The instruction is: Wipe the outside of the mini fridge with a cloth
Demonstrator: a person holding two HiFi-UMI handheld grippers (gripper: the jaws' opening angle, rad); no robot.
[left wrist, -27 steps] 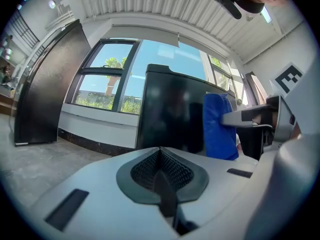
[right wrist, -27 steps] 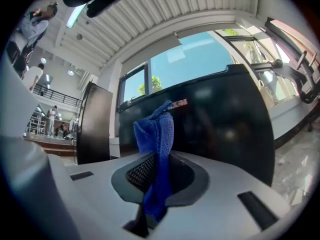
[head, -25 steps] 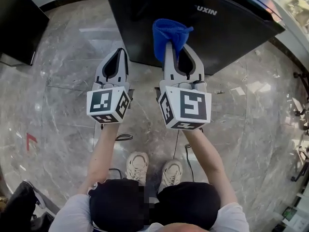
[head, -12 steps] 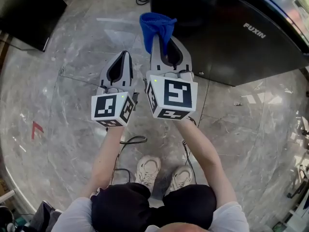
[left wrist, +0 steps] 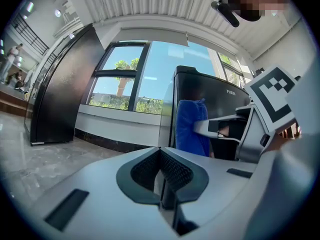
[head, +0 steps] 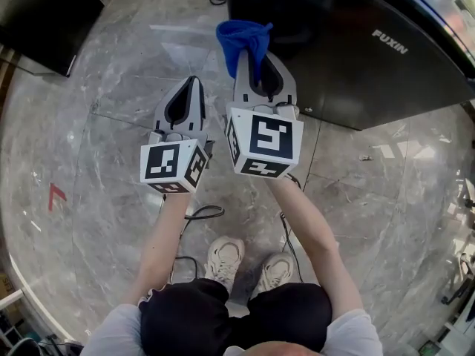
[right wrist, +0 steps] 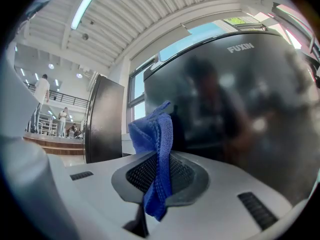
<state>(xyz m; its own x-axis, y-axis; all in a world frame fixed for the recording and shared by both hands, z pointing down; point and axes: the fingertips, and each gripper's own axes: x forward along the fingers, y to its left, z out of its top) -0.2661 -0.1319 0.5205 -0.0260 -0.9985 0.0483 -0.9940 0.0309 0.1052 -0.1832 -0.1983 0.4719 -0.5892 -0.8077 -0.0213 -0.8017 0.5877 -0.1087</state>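
Below the head camera, a grey marble floor [head: 104, 147] spreads out under a person who stands in pale shoes [head: 226, 256] with both arms stretched forward. The left gripper [head: 192, 81] hangs over the bare floor with its jaws pressed together, its marker cube [head: 172, 165] facing up. Just beside it, the right gripper [head: 254, 53] reaches a little further forward and pinches a blue cloth [head: 239, 38], which bunches up past the jaw tips. The cloth sits at the left edge of the black mini fridge [head: 356, 58], which fills the upper right of this view and bears the lettering FUXIN; whether the cloth touches it cannot be told from above. A second dark cabinet [head: 44, 13] stands well apart at the upper left. Along the left gripper view, the two jaws meet in a tight seam [left wrist: 161, 176] on each other alone, and beyond them the cloth [left wrist: 189, 126] hangs in front of the fridge's face, near a large window [left wrist: 125, 79]. Along the right gripper view, the cloth [right wrist: 157, 154] is clamped upright between the ribbed pads, with the glossy fridge front [right wrist: 240, 109] close behind it and a tall dark cabinet [right wrist: 102, 119] to the left.
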